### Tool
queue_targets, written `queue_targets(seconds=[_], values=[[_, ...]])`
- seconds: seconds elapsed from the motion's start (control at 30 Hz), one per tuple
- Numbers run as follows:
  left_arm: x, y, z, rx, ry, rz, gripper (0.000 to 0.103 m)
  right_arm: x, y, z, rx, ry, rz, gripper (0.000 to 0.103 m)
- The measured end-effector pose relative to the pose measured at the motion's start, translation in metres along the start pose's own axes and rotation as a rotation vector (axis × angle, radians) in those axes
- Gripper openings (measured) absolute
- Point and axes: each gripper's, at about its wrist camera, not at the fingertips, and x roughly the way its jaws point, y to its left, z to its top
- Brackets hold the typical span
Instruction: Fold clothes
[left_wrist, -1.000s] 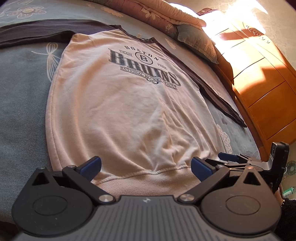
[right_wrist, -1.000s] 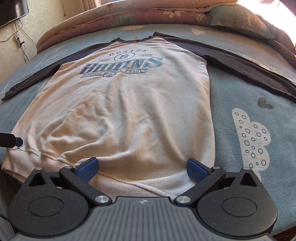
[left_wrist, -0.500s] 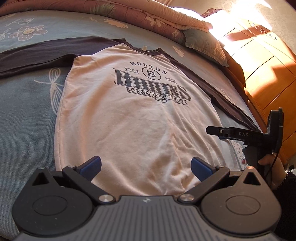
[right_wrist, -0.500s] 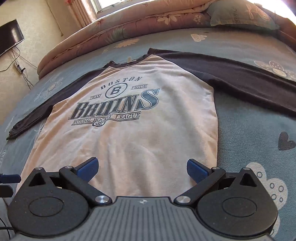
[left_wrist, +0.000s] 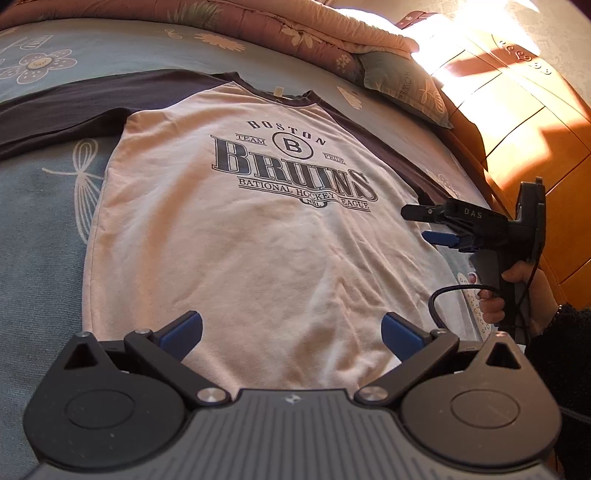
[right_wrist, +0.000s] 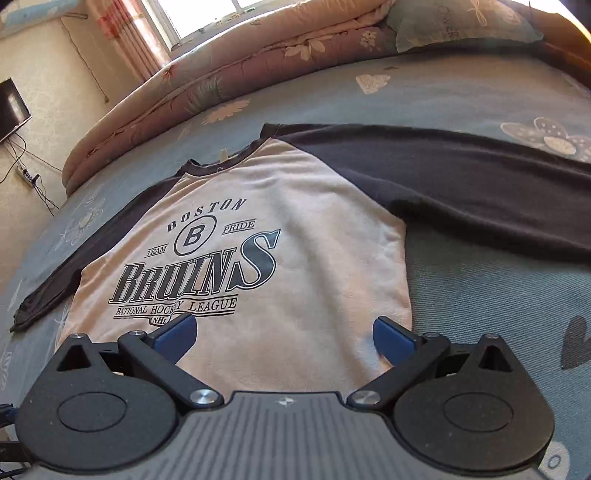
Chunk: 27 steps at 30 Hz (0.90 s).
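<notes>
Hard sunlight from the window (right_wrist: 199, 18) blows out the wooden headboard (left_wrist: 517, 110) and quilt (left_wrist: 362, 33) to glare, leaving the bedsheet (right_wrist: 480, 295) dimmer, while fisheye distortion bends every edge, both views staying sharp.

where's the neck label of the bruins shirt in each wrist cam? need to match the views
Left wrist: neck label sits upper centre, inside the dark collar, above the "BOSTON" print.
Right wrist: neck label sits upper left of centre, at the collar, again above "BOSTON".
Shared landmark: the circled B logo on the shirt, just below the label in both views.
</notes>
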Motion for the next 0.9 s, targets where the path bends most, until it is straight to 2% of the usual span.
queue_targets(seconds=[0.1,0.23,0.33,0.47,0.57,0.7,0.83,0.9], values=[[-0.001,0.002,0.000,-0.004,-0.003,0.011,0.102,0.013,0.003,0.010,-0.108,-0.009,-0.087,0.103],[-0.004,0.004,0.002,-0.007,-0.015,0.012,0.102,0.013,0.008,0.027,-0.114,0.026,-0.109,0.103],[-0.006,0.008,0.004,-0.013,-0.021,0.018,0.102,-0.002,0.018,0.024,-0.126,0.020,-0.071,0.103],[-0.007,0.012,0.002,-0.022,-0.012,0.038,0.102,0.001,0.008,0.005,-0.070,0.100,-0.059,0.103],[-0.012,0.013,-0.001,-0.024,-0.013,0.051,0.102,-0.015,0.001,-0.003,-0.027,0.074,-0.045,0.103],[-0.017,0.012,-0.003,-0.031,-0.024,0.048,0.102,-0.041,0.009,-0.009,0.023,0.049,0.055,0.103],[-0.022,0.004,-0.006,-0.009,-0.029,0.037,0.102,-0.036,0.009,-0.031,0.032,0.129,0.002,0.103],[-0.025,0.001,-0.008,0.004,-0.030,0.029,0.102,-0.040,0.006,-0.049,0.035,0.134,0.002,0.103]])
